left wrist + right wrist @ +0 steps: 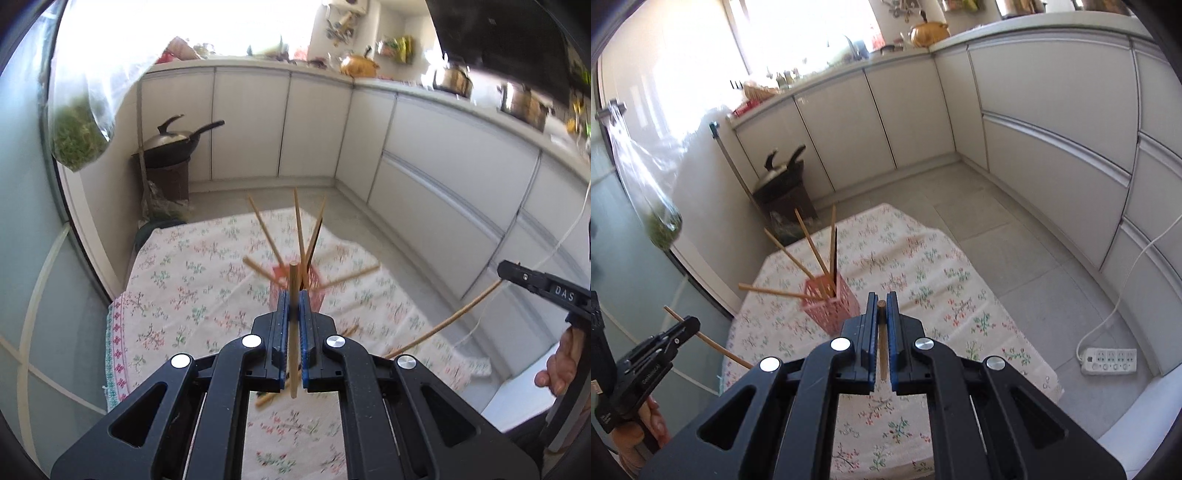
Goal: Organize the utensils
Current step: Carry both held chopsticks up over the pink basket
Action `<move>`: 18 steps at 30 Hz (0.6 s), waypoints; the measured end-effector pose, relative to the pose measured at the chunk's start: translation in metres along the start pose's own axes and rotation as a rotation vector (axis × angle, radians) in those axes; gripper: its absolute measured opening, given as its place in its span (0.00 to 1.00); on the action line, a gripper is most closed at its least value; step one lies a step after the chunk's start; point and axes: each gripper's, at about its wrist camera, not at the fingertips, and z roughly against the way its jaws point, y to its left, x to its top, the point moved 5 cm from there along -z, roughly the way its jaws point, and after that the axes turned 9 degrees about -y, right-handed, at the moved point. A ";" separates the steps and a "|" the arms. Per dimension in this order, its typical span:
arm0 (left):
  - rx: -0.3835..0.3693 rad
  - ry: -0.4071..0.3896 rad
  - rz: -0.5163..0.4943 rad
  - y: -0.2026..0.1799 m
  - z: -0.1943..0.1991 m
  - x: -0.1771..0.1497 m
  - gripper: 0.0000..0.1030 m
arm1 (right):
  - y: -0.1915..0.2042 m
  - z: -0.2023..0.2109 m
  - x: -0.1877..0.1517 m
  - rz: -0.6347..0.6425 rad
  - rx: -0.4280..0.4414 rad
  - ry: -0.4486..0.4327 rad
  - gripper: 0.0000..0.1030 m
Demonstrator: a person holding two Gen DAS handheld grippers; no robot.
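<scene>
A pink perforated holder (830,303) stands on the floral tablecloth (923,280) with several wooden chopsticks (812,246) fanning out of it; it also shows in the left wrist view (314,282). My left gripper (294,301) is shut on a wooden chopstick (293,332), held above the table near the holder. It also shows in the right wrist view (689,325). My right gripper (882,301) is shut on another chopstick (882,350), right of the holder. It shows at the right edge of the left wrist view (504,269) with its chopstick (443,325).
More chopsticks (269,398) lie on the cloth under my left gripper. A wok (171,142) sits on a dark stand at the far left corner. White cabinets (443,155) line the back and right. A power strip (1108,361) lies on the floor at right.
</scene>
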 end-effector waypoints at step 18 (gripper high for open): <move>0.082 -0.191 0.217 0.019 -0.064 0.100 0.04 | -0.039 -0.013 0.071 -0.142 0.020 -0.120 0.05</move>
